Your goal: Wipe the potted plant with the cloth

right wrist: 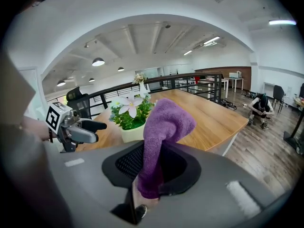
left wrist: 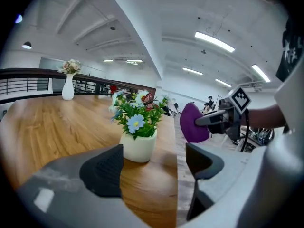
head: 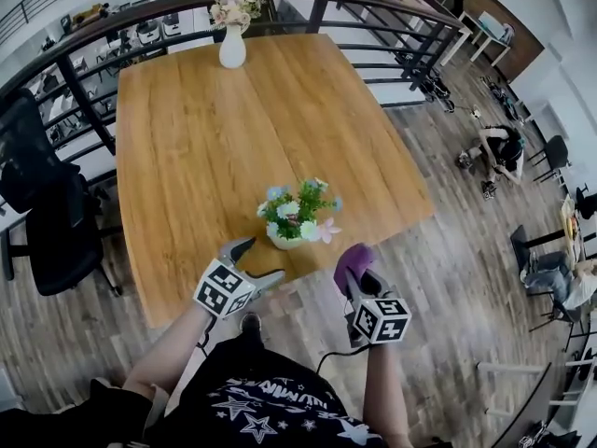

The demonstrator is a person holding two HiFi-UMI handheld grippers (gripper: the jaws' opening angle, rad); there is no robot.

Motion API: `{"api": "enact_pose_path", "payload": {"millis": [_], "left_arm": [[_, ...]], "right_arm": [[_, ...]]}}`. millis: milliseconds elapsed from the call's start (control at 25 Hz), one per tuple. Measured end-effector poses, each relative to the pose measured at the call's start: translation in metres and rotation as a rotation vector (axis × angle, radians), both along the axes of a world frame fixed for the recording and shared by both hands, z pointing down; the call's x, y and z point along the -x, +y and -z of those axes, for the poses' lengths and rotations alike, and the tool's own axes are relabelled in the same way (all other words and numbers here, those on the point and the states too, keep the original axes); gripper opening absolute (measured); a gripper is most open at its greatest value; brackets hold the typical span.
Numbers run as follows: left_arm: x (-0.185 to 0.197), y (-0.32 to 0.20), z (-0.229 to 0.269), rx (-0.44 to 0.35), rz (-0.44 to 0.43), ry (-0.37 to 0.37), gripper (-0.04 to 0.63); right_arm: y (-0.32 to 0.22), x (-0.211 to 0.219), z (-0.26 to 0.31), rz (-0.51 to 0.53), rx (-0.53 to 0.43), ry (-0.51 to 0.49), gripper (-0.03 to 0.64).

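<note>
A small white pot of green leaves and pastel flowers, the potted plant (head: 298, 218) (left wrist: 138, 135) (right wrist: 128, 117), stands near the front edge of the wooden table (head: 196, 129). My left gripper (head: 265, 259) (left wrist: 152, 167) is just left of and below the pot, at the table's edge, open with nothing between its jaws. My right gripper (head: 358, 276) (right wrist: 152, 171) hovers off the table edge to the pot's right, shut on a purple cloth (head: 353, 256) (right wrist: 164, 121) (left wrist: 194, 123) that sticks up from its jaws.
A white vase of flowers (head: 232, 43) (left wrist: 68, 86) stands at the table's far edge. A dark railing (head: 373, 3) runs round the far sides. A black office chair (head: 47, 222) sits left of the table. A person (head: 504, 149) crouches on the floor far right.
</note>
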State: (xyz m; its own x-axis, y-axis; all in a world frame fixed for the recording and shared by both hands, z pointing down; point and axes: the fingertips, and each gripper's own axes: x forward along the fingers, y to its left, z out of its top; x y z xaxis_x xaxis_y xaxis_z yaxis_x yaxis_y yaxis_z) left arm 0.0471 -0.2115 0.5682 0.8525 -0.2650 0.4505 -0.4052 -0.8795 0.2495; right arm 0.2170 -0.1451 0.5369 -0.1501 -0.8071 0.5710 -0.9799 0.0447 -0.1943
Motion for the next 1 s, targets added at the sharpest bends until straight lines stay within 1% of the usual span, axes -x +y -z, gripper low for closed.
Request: {"api": "enact_pose_path", "payload": {"millis": [160,280,400,520,600,680,800,880,920,1000], "left_arm": [[-0.005,-0.019,-0.021,-0.027,-0.076,-0.065,0.416],[-0.015,-0.027,-0.034,-0.037,-0.129,-0.108,0.416],[-0.026,-0.035,-0.042,-0.053,-0.147,-0.127,0.416],[-0.029,-0.038,-0.047,-0.076,-0.167,-0.151,0.416],[-0.031,-0.041,-0.049,-0.096,-0.162,-0.171,0.416],[-0.035,-0.045,-0.052,-0.11,-0.138,-0.187,0.414],[-0.038,-0.048,-0.055,-0.097,-0.112,-0.196,0.414],[-0.038,-0.05,-0.056,-0.089,-0.088,-0.205,0.414],[-0.039,-0.052,-0.056,-0.092,-0.075,-0.211,0.406],[-0.042,-0.057,-0.056,-0.105,-0.056,-0.224,0.358]], "right_arm": [[-0.013,0.006,-0.006,-0.008,0.009,0.024,0.087],[-0.017,0.005,-0.012,0.006,0.038,0.061,0.087],[-0.024,0.0,-0.017,0.007,0.06,0.07,0.087],[-0.033,0.001,-0.022,0.023,0.07,0.067,0.087],[-0.042,0.0,-0.025,0.046,0.07,0.067,0.087],[-0.052,-0.005,-0.028,0.064,0.069,0.07,0.087],[-0.068,-0.009,-0.034,0.087,0.084,0.075,0.087],[-0.079,-0.01,-0.041,0.121,0.099,0.074,0.087],[-0.085,-0.011,-0.044,0.142,0.104,0.072,0.087],[-0.097,-0.013,-0.051,0.19,0.114,0.073,0.087]]}}
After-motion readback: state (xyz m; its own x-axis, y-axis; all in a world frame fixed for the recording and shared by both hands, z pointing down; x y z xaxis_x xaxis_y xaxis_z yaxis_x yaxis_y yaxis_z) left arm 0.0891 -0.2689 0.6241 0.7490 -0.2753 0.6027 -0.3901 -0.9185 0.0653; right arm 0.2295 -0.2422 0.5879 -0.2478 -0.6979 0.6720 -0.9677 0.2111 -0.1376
